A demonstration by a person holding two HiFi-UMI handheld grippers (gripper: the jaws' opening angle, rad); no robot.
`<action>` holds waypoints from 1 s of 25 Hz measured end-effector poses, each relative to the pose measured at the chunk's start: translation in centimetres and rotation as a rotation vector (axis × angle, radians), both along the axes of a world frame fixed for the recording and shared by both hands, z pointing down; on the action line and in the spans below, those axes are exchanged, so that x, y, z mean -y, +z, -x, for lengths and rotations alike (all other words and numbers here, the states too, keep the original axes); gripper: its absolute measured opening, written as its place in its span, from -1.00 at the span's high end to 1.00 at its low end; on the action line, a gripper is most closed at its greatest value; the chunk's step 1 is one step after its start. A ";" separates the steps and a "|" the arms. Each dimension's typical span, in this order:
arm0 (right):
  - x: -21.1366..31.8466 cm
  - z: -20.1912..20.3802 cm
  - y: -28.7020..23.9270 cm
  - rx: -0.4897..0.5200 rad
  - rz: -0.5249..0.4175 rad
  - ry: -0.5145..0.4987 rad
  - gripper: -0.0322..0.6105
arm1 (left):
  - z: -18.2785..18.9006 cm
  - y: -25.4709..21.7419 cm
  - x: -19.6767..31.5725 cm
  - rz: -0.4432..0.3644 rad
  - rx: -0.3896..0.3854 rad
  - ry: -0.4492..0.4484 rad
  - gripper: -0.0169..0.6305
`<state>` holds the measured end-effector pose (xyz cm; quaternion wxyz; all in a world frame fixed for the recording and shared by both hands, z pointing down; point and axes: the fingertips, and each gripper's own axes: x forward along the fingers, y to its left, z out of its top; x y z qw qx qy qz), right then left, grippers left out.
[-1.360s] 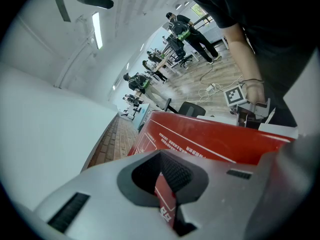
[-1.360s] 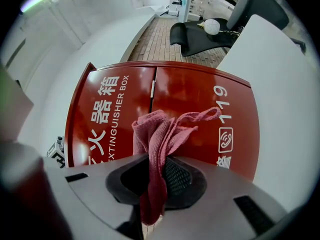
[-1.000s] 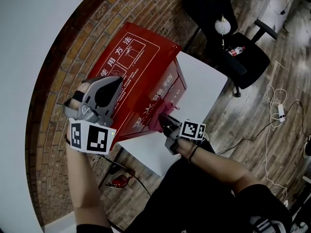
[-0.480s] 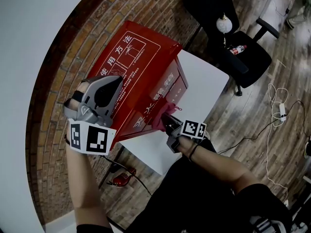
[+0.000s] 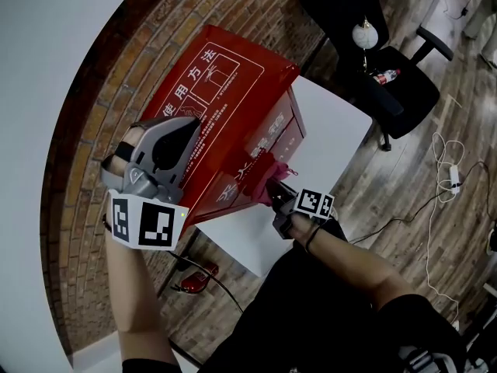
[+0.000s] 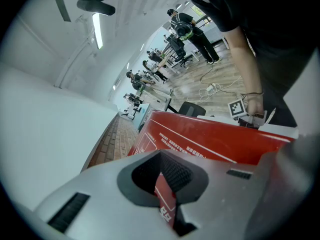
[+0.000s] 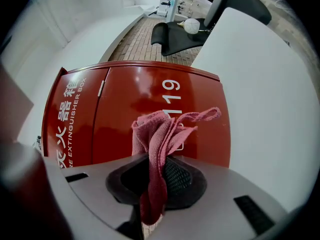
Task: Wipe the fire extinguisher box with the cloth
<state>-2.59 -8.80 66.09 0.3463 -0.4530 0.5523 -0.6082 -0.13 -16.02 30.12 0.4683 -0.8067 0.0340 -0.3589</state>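
— Pink cloth (image 7: 159, 134): where?
— Pinched in the right hand-held gripper (image 5: 273, 195), against the front of the fire extinguisher box (image 5: 225, 115), centre frame, straight ahead. The left hand-held gripper (image 5: 188, 129), pressed together, rests on its top.

Glossy box (image 7: 125, 104), woven cloth (image 7: 157, 134), rough brick wall (image 5: 109, 92).

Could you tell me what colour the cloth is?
The cloth is pink; right gripper view.

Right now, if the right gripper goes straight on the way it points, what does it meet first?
The cloth it holds would press first on the red front of the box; how near it is, I cannot tell.
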 end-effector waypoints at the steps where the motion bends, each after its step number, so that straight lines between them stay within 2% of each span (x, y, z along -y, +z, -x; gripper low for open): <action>1: 0.0 0.0 0.3 -0.003 0.008 0.000 0.68 | 0.0 0.0 0.0 0.000 0.001 0.000 0.90; 25: -0.4 -0.1 9.5 -0.069 0.178 -0.025 0.68 | 0.1 0.0 0.0 -0.002 0.001 -0.003 0.90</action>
